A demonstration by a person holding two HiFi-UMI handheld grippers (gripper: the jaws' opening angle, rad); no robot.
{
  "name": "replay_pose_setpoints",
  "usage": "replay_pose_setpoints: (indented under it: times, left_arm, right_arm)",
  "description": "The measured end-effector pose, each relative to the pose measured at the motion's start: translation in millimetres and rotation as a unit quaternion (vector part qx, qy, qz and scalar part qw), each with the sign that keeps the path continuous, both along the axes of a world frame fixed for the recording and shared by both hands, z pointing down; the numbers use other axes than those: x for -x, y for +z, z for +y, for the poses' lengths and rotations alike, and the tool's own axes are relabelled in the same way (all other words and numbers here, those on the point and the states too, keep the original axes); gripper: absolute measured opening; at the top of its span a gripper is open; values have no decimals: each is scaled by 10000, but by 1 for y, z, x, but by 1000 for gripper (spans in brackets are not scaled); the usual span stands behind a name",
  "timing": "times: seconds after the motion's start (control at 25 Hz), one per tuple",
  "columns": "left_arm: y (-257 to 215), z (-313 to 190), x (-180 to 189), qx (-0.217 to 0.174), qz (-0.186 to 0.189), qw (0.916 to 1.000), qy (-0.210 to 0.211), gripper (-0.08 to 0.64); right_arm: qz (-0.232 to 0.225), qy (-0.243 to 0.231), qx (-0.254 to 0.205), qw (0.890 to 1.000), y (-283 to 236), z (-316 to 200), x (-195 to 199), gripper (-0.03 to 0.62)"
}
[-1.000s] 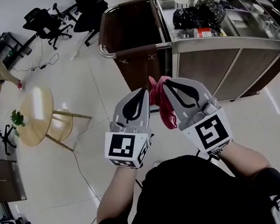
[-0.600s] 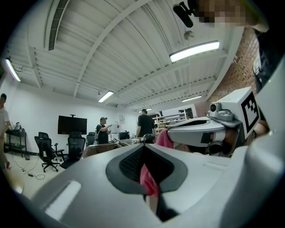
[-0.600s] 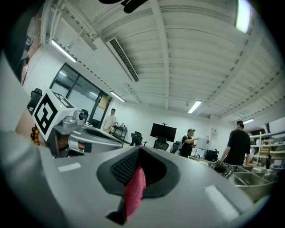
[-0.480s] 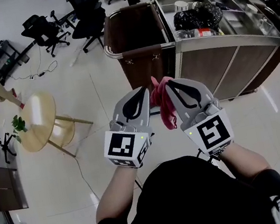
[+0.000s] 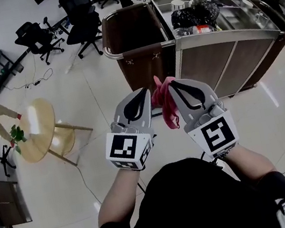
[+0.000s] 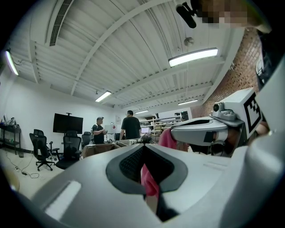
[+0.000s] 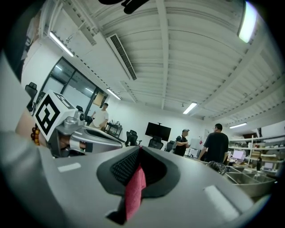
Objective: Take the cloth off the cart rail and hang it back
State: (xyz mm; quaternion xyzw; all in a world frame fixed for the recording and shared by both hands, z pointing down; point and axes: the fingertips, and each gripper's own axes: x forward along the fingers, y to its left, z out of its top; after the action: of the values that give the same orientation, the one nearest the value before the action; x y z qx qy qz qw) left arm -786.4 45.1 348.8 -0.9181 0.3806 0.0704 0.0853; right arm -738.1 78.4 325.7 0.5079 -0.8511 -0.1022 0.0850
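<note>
A red cloth [image 5: 166, 104] hangs bunched between my two grippers, held in the air short of the cart. My left gripper [image 5: 144, 92] is shut on one edge of it, and red fabric [image 6: 149, 182] shows pinched between its jaws. My right gripper [image 5: 171, 85] is shut on the other edge, with a red strip [image 7: 134, 189] caught in its jaws. The cart's steel rail [image 5: 134, 51] curves round the brown bag end of the cart, a little beyond the gripper tips. The cloth touches nothing but the grippers.
The steel service cart [image 5: 228, 41] carries a black bag [image 5: 193, 15] and trays on top. A round wooden table [image 5: 36, 129] with a small plant stands at the left. Office chairs [image 5: 79, 18] and cables lie beyond. People stand behind the cart and at the far left.
Both grippers kept their grip on the cloth and their place in the view. The cart and floor slid in the picture as the person moved; the figure at the left shifted lower.
</note>
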Motion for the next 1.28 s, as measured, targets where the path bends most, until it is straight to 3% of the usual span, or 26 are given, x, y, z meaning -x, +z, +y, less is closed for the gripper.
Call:
replay_pose_setpoints:
  times: [0.68,1.0,1.28]
  left_arm:
    - [-11,14,8,-8,74,9979,648,2]
    - [-10,16,-19,21,53,9943,1061,2]
    - [-17,26,-70,-21,-46,9883,1527,2]
  right_arm:
    - [121,680,11,9976,-10,21,13,11]
    - [135,1091,27,9939,-12,28,-9,11]
    - [86,1548,-7,9879,-19,42,-57,11]
